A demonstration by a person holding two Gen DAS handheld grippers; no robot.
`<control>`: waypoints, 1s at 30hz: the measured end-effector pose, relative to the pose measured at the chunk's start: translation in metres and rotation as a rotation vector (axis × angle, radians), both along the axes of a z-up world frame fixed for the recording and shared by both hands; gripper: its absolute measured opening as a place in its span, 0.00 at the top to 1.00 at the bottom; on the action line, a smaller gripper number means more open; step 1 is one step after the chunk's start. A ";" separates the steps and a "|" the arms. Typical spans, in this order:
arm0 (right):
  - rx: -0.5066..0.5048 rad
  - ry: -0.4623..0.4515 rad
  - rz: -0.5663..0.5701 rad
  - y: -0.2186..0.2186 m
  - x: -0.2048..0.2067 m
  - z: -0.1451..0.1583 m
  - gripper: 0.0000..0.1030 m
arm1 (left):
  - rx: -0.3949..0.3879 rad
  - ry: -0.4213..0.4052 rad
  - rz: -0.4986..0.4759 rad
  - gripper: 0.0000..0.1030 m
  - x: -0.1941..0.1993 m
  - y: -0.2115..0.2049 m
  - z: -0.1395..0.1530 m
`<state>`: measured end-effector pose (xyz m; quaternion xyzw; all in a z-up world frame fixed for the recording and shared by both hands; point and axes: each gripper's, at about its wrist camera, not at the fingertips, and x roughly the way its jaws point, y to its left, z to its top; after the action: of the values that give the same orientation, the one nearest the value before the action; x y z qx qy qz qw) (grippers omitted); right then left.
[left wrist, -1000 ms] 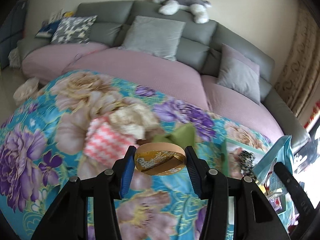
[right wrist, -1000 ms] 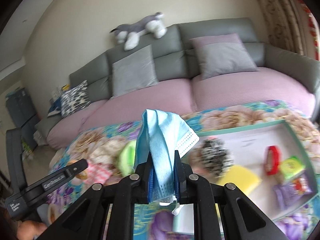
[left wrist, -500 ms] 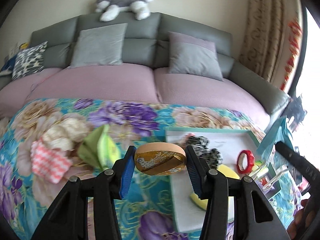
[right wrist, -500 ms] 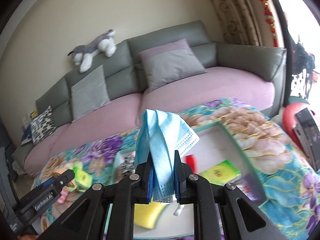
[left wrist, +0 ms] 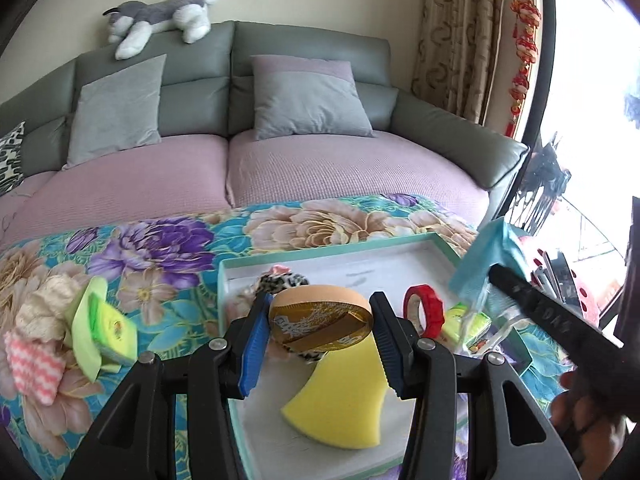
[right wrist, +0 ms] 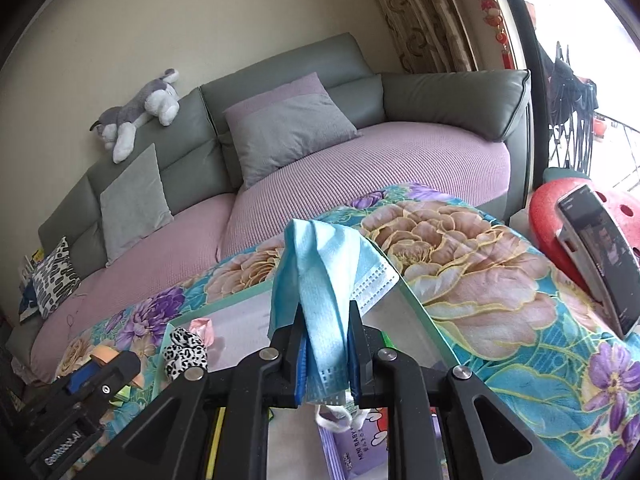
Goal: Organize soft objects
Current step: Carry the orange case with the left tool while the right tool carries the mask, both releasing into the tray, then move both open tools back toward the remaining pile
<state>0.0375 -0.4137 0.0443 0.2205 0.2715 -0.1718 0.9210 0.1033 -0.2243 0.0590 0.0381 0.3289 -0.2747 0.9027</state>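
Both views have swung from the floral cloth's loose pile to the white teal-rimmed tray (left wrist: 436, 246) at frame centre, the left gripper (left wrist: 318, 322) clamped on a round tan gold-faced puff (left wrist: 320, 318) and the right gripper (right wrist: 326, 354) pinching a folded blue face mask (right wrist: 324, 276), so both seem ready for dropping in.

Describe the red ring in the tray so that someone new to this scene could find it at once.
Start at the white tray with the mint rim, lying on the floral cloth in front of the sofa. On its right side, beyond the yellow sponge, stands the red ring. It is the only red, hollow hoop there.
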 end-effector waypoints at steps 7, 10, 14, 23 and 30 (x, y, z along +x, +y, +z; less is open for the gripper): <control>-0.004 0.020 -0.019 -0.003 0.007 -0.010 0.83 | 0.011 0.020 -0.022 0.50 0.016 -0.021 -0.007; -0.004 0.037 -0.028 -0.005 0.008 -0.014 0.83 | 0.019 0.033 -0.021 0.50 0.021 -0.026 -0.014; -0.017 0.055 -0.033 -0.004 0.010 -0.016 0.80 | 0.022 0.033 -0.031 0.50 0.026 -0.034 -0.018; -0.006 0.089 -0.058 -0.008 0.010 -0.021 0.62 | 0.033 0.038 -0.023 0.35 0.030 -0.039 -0.026; -0.008 0.111 -0.048 -0.007 0.011 -0.020 0.38 | 0.028 0.050 -0.001 0.22 0.031 -0.029 -0.023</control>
<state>0.0481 -0.4202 0.0238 0.2133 0.3161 -0.2068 0.9010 0.1339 -0.2537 0.0355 0.0441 0.3553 -0.2712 0.8935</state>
